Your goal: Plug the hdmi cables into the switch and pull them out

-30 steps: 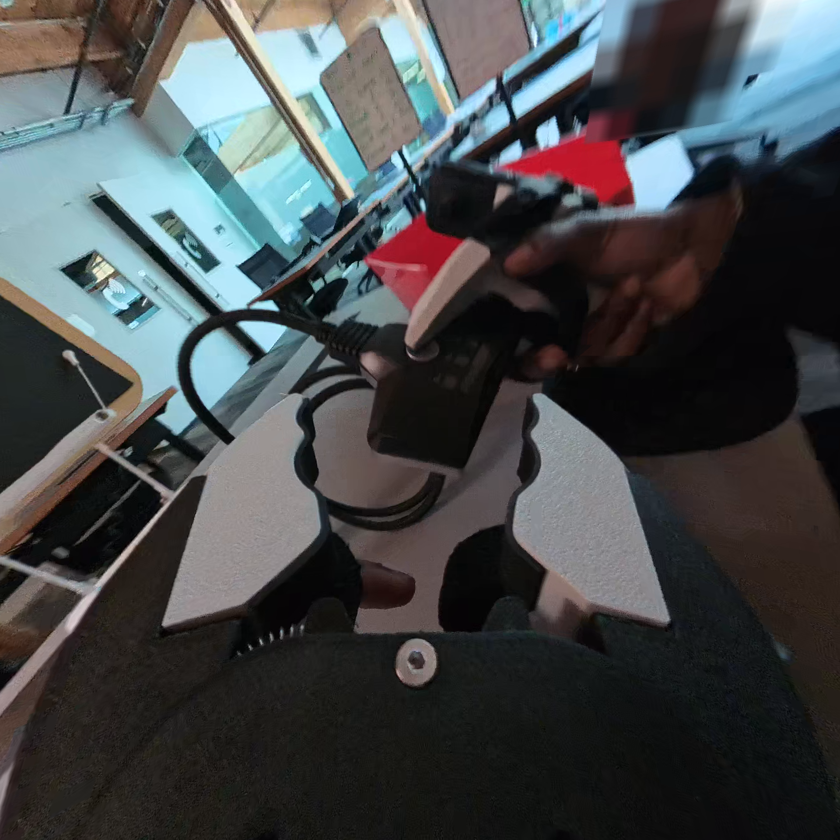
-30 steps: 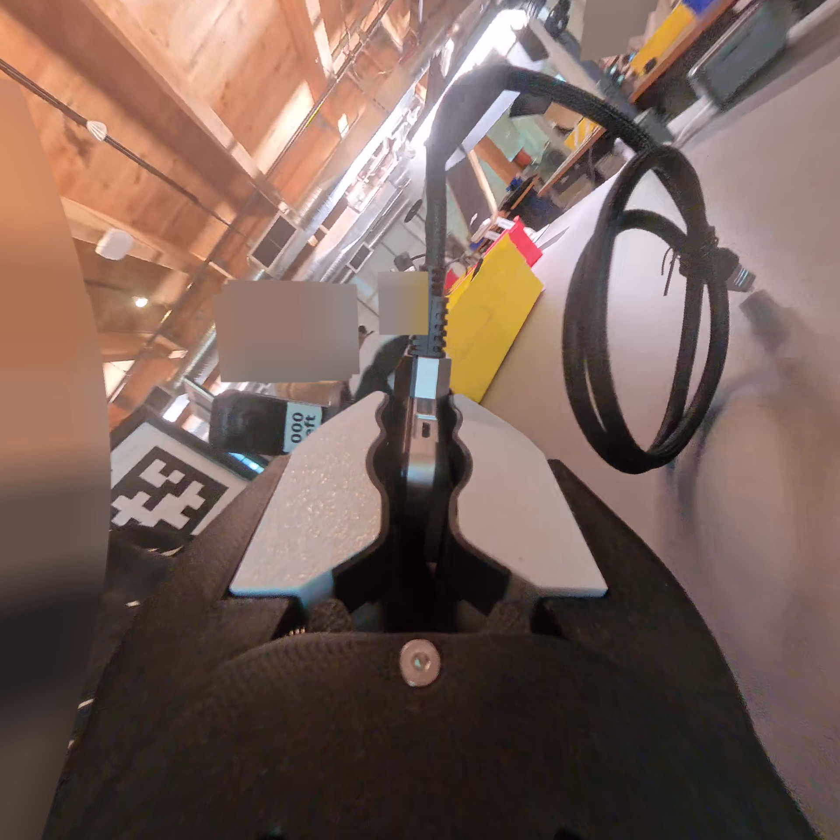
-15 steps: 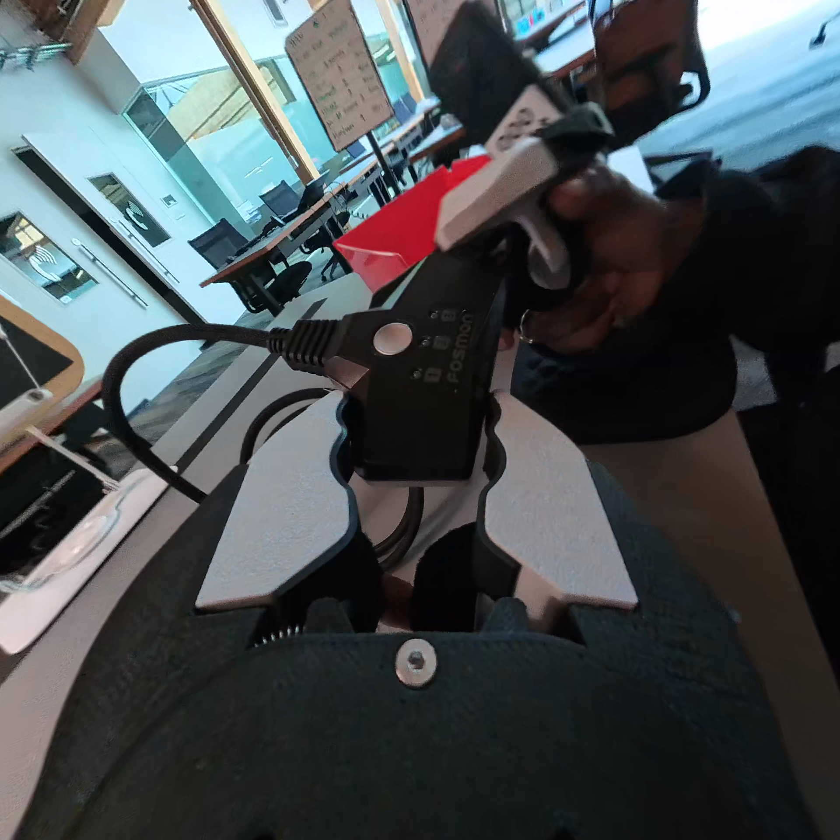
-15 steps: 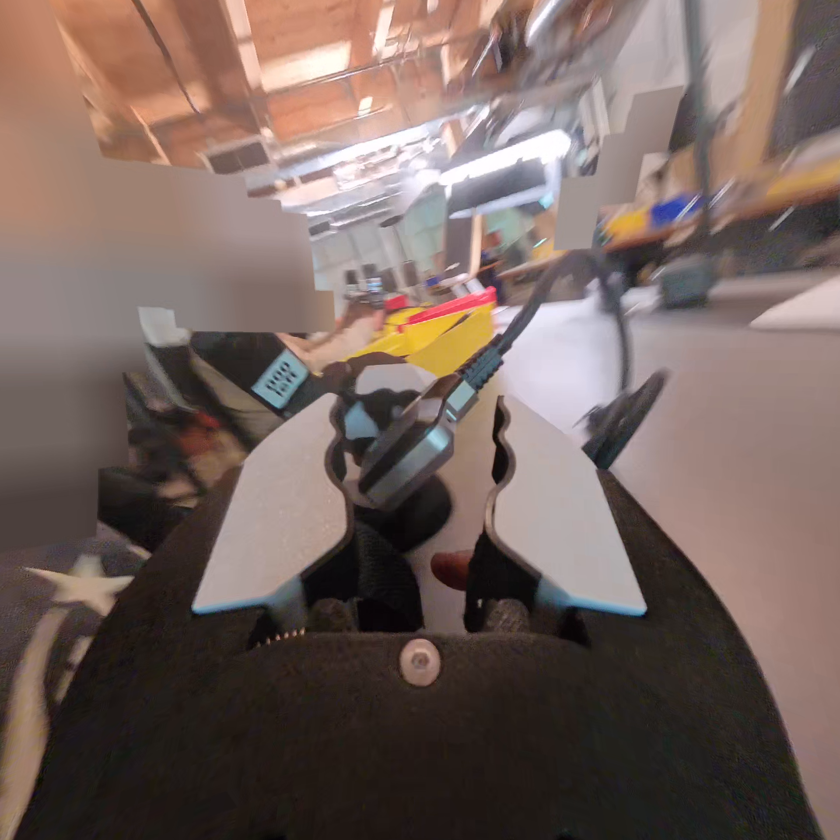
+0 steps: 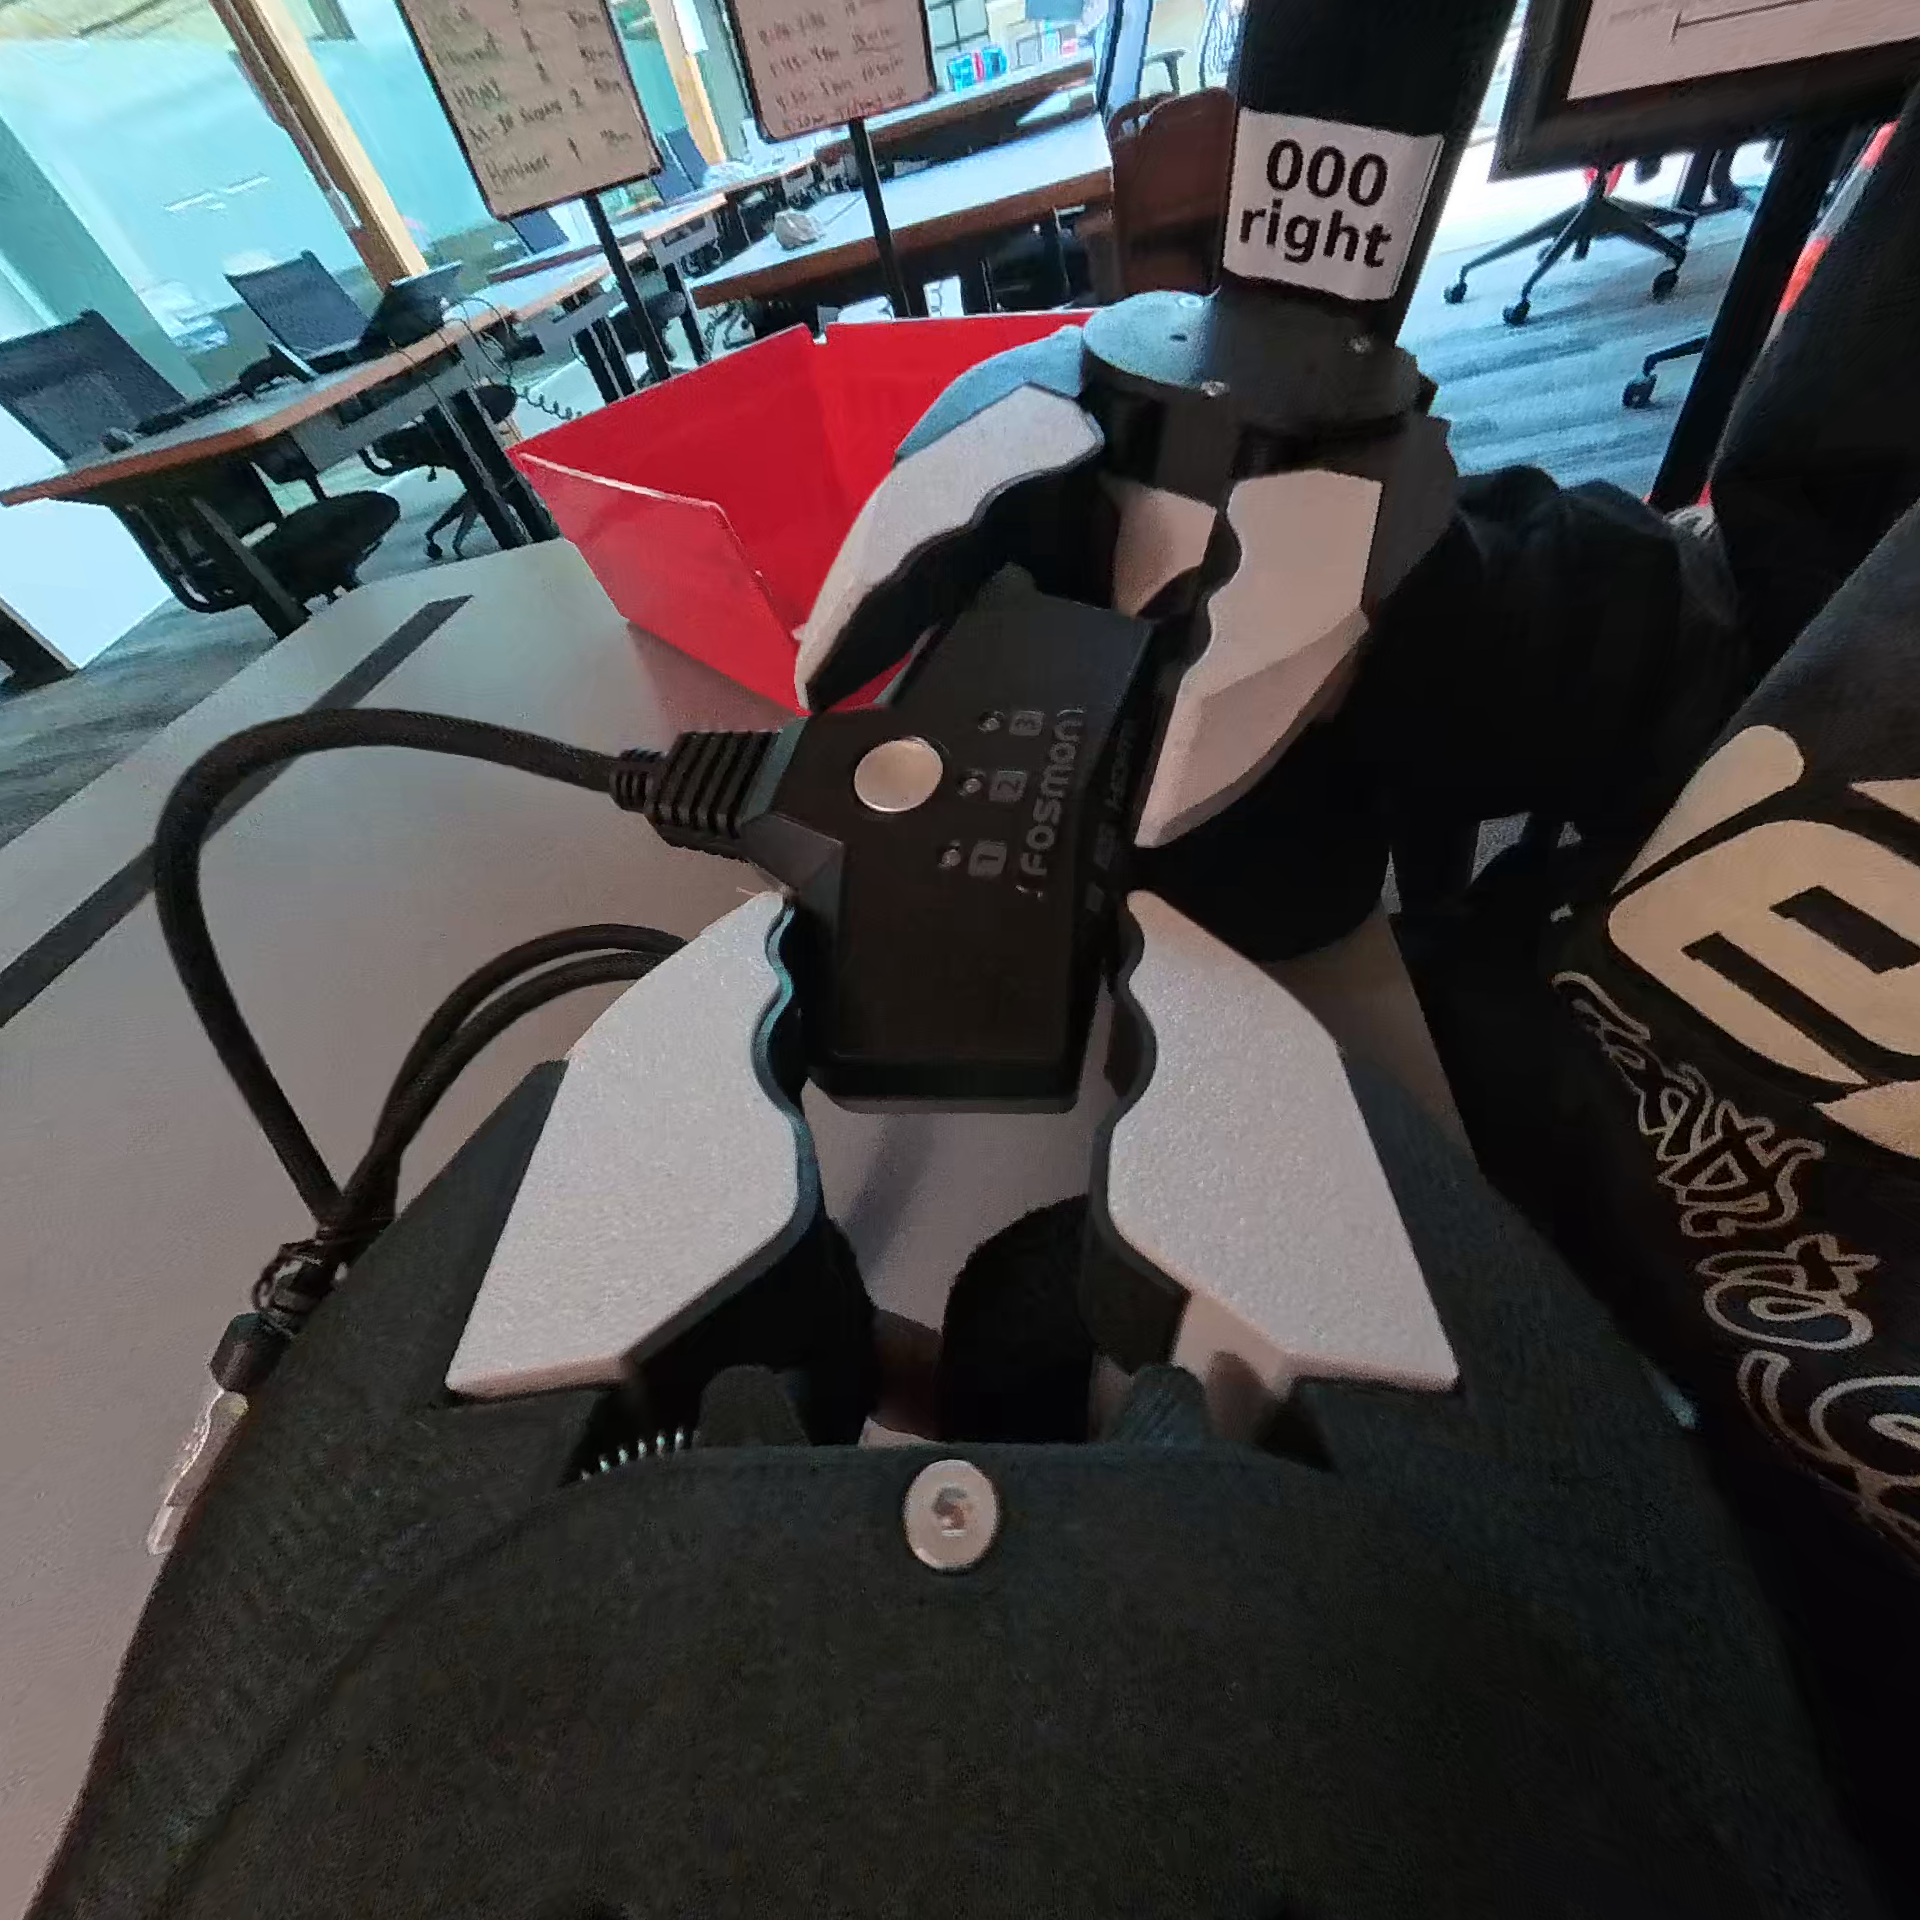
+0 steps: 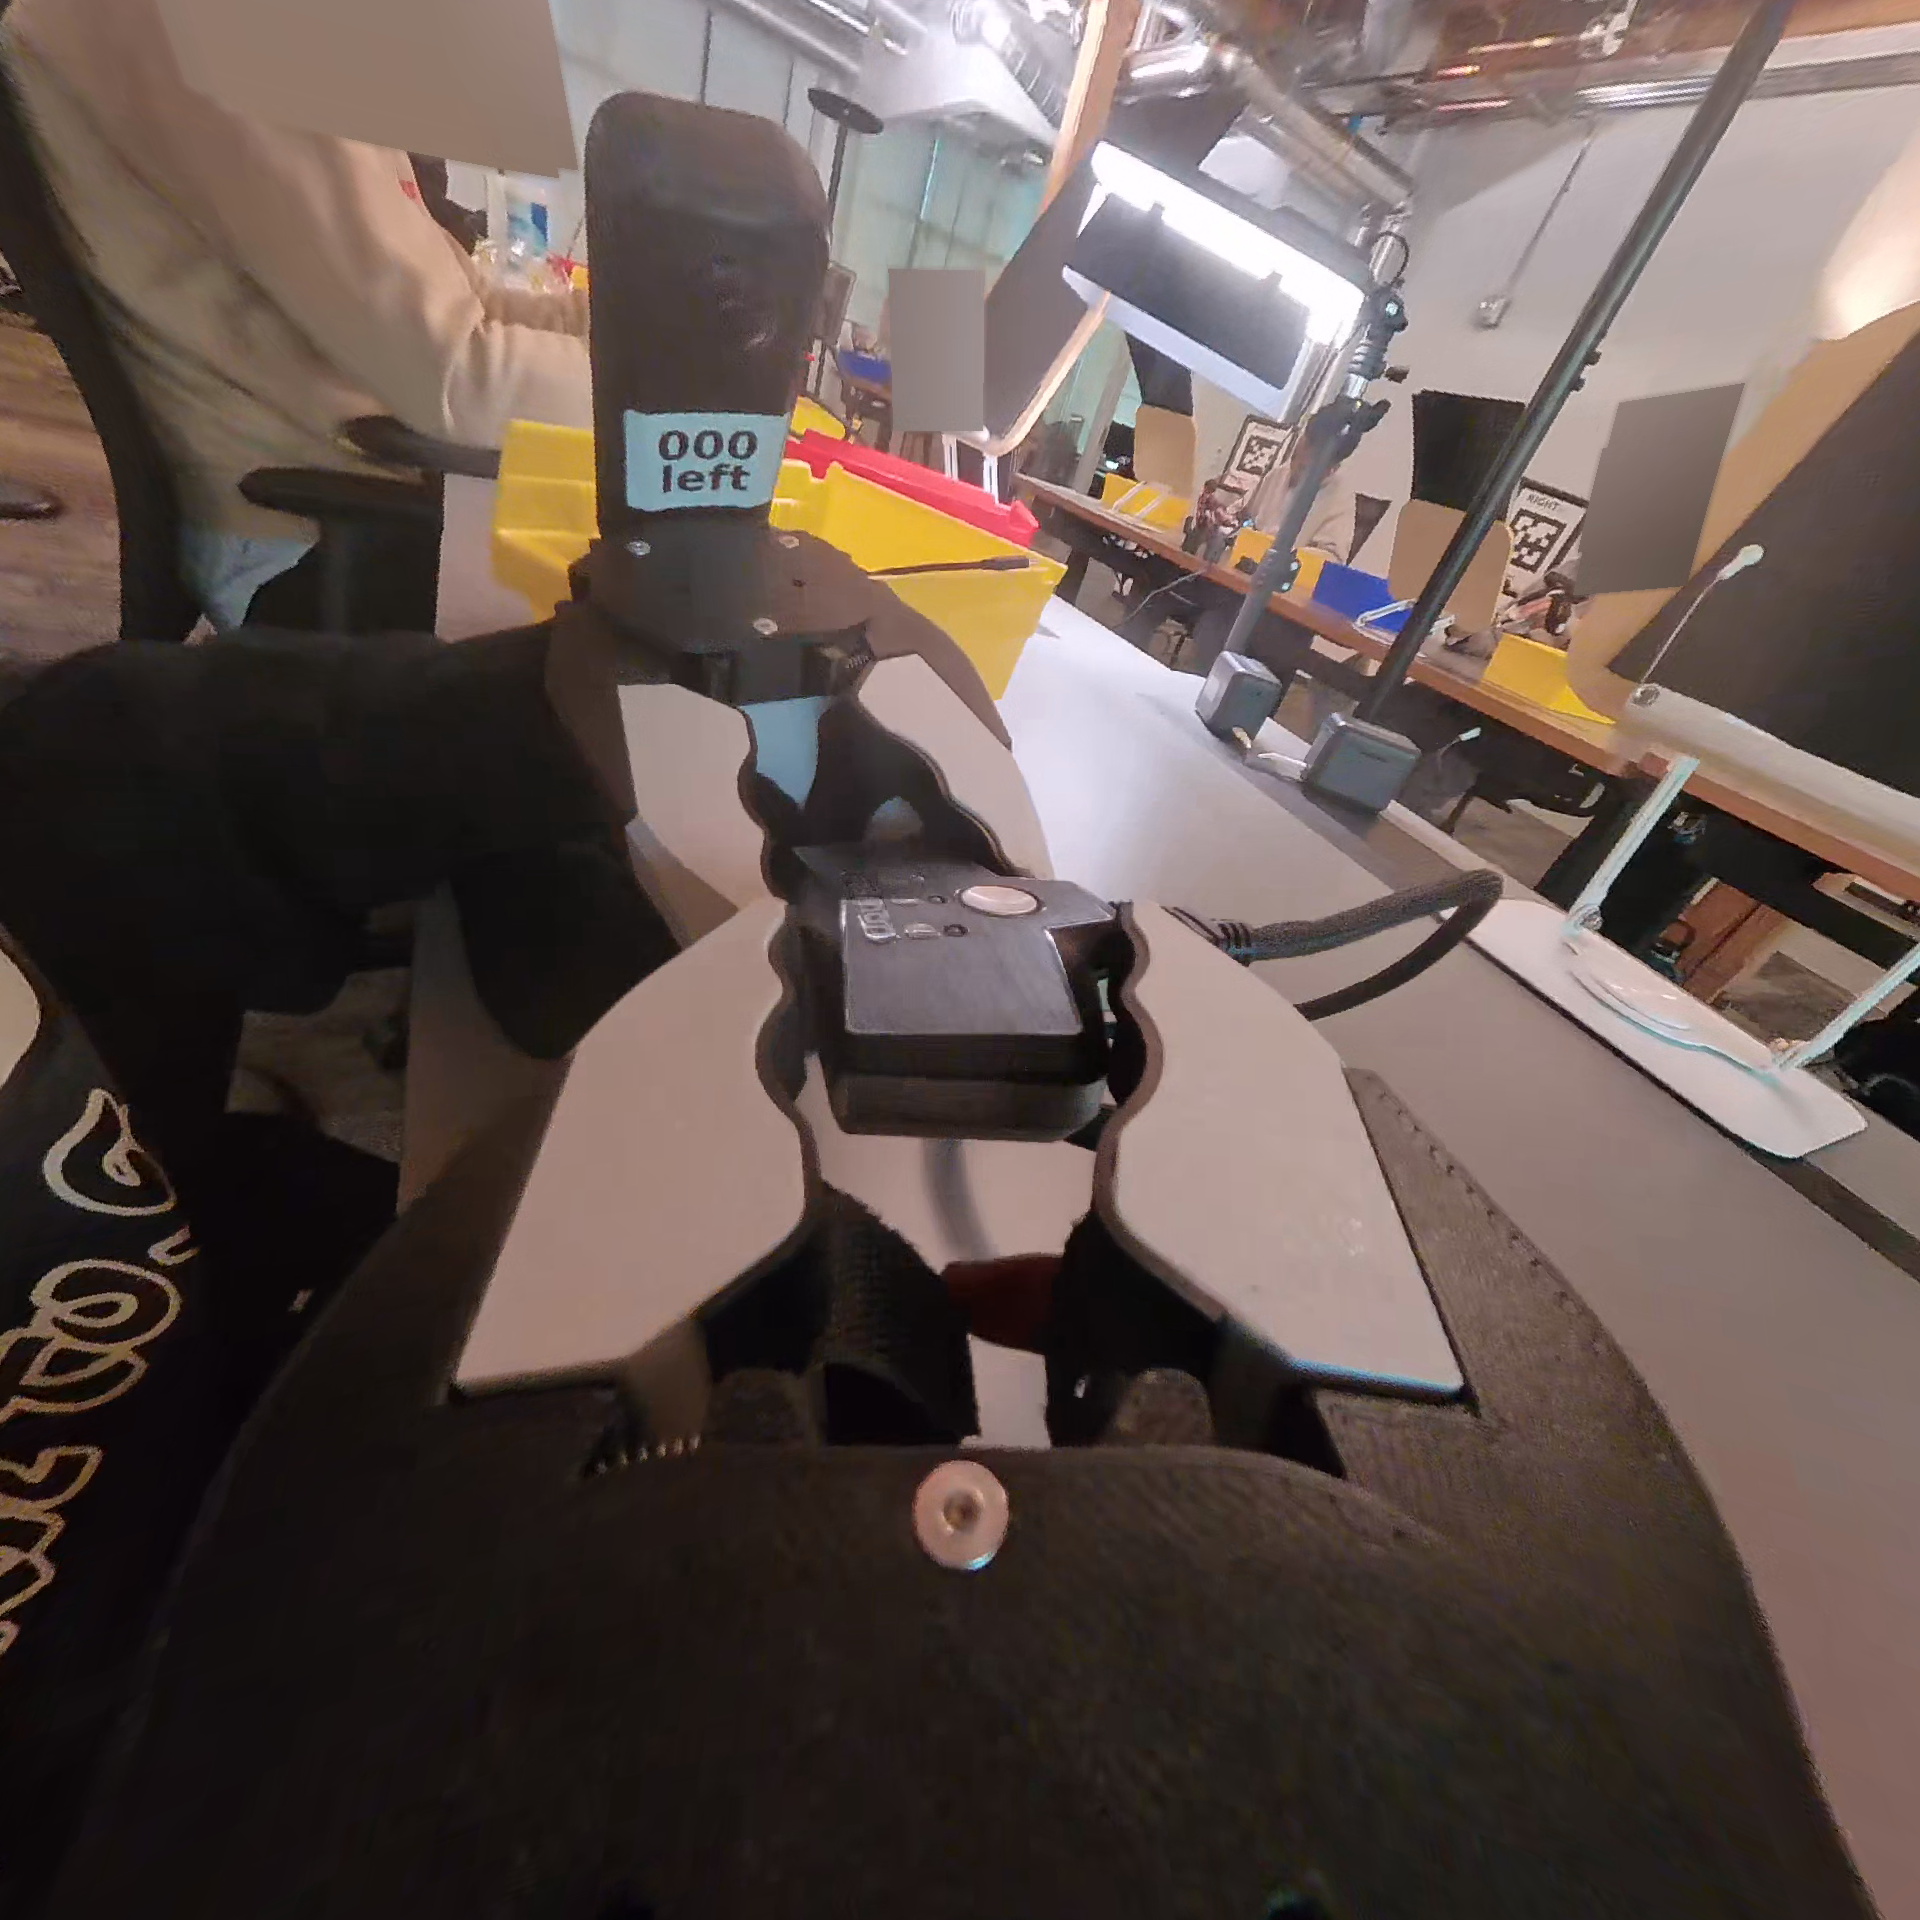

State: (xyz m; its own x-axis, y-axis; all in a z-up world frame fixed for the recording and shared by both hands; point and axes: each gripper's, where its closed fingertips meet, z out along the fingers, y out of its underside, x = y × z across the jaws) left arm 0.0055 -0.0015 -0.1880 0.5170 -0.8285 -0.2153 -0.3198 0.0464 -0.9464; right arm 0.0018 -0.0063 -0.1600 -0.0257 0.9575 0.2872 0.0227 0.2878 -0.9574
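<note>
A black HDMI switch (image 5: 956, 966) with a round silver button hangs above the grey table between both grippers. My left gripper (image 5: 951, 914) is shut on its near end. My right gripper (image 5: 982, 764) faces it from the far side, its fingers closed against the other end. In the right wrist view my right gripper (image 6: 951, 925) clamps the switch (image 6: 956, 987), with my left gripper (image 6: 894, 831) opposite. The switch's own braided black cable (image 5: 260, 748) leaves its left side, loops down to a tied coil (image 5: 468, 1018) and ends in a plug (image 5: 197, 1455) on the table.
A red bin (image 5: 727, 488) stands behind the grippers on the grey table (image 5: 416, 831). Yellow bins (image 6: 935, 561) show in the right wrist view. A white-based stand (image 6: 1662, 1039) and a tripod pole with grey blocks (image 6: 1351, 758) stand at the right. A person's dark clothing (image 5: 1766, 1039) is close by.
One second ago only the right gripper held the switch and the left was open. The left closed on it, the right opened briefly, and now both clamp it end to end.
</note>
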